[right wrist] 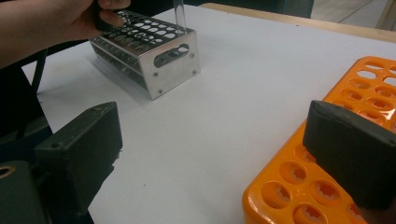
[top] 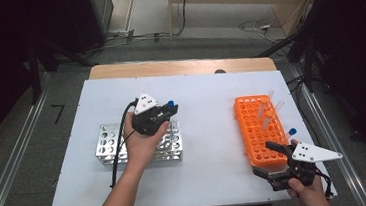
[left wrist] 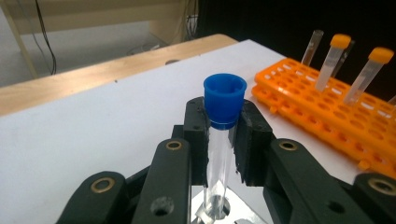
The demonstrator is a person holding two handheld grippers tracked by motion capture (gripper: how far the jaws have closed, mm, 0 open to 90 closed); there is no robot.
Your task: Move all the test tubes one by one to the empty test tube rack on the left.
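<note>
The blue-capped tube (left wrist: 223, 135) stands upright in the left claw (top: 164, 112), clenched just under its cap, with its lower end over the top plate of the metal rack (top: 105, 145) on the left half of the white worktop (top: 210, 146). In the left gripper view the clear body runs down between the black pads to a hole in the rack's plate; whether the tip has entered that hole is hard to tell. The step in hand looks like seating the tube in the metal rack. The next move, by my reading, calls for a straight lowering with the tube kept vertical, so that it slides through the upper hole and finds the matching one below; only then should the pads let go, since a tilt could catch the tip on the plate.

Further right lies the orange rack (top: 256, 126), which holds a few more tubes, among them two orange-capped tubes (left wrist: 371, 74) and an uncapped one (left wrist: 312, 46), all leaning slightly in their holes. At the near right corner the right claw (top: 266, 158) hangs released at the orange rack's near end, jaws wide apart and nothing between them, one jaw above the rack's holes and the other above bare worktop.
</note>
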